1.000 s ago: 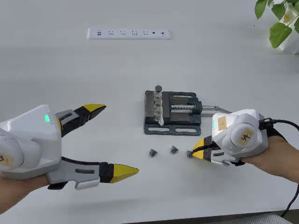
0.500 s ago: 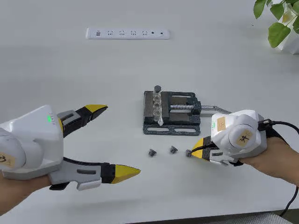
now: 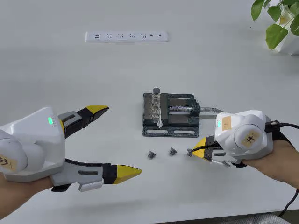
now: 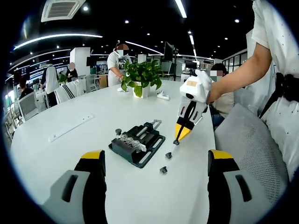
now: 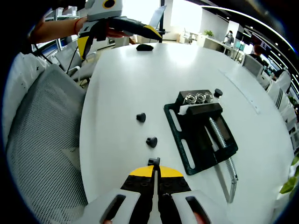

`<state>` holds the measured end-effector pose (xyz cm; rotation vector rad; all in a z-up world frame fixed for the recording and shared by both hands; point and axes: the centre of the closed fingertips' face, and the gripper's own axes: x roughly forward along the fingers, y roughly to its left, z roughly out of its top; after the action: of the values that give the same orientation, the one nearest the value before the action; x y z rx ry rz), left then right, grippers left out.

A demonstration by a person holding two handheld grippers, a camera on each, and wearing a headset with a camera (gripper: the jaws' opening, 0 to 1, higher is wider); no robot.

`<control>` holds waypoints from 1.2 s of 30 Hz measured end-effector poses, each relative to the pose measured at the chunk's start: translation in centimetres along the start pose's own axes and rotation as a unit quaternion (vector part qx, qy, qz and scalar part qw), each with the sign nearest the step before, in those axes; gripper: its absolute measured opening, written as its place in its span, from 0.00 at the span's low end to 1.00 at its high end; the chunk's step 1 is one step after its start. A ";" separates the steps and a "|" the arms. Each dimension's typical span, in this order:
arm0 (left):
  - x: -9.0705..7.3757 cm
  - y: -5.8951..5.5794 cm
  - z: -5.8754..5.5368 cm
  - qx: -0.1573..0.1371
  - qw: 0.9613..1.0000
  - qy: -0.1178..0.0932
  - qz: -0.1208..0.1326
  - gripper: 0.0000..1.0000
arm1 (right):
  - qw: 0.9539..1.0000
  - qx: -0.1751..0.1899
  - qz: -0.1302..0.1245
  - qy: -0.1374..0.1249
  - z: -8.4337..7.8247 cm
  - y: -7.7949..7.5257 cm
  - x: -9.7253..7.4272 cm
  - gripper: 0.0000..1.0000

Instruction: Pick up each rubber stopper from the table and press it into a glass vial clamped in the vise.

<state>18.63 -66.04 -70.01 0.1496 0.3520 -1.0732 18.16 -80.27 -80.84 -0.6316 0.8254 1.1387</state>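
Right gripper (image 3: 196, 150) fingers pinched on a stopper (image 3: 189, 152) at their tips. Second stopper (image 3: 172, 151) just ahead of those fingers on the counter (image 3: 70, 74), third stopper (image 3: 151, 154) further ahead. Vise (image 3: 181, 123) with vials (image 3: 155, 108) ahead and off to one side. Left gripper (image 3: 121, 140) fingers wide, empty, well apart from vise

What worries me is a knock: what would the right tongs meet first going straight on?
Probably the loose stopper lying just ahead of the right tongs and the held stopper at their tips. Their height above the table is unclear, so they might pass over it.
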 end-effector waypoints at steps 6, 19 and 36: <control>0.4 -0.3 0.8 0.009 1.000 -0.006 0.003 0.86 | 0.998 0.035 -0.022 -0.038 2.0 -0.2 -1.8 0.00; 1.3 -0.1 4.4 0.046 0.998 -0.026 0.035 0.65 | 0.986 0.100 -0.073 -0.109 7.6 -0.7 -5.9 0.00; 2.6 -1.2 7.9 0.079 0.994 -0.050 0.053 0.31 | 0.967 0.148 -0.108 -0.179 13.2 -0.5 -9.1 0.00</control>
<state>20.38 -71.09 -63.45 0.2514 0.1664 -0.9982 20.11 -74.69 -65.91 -0.2480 0.5818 0.8740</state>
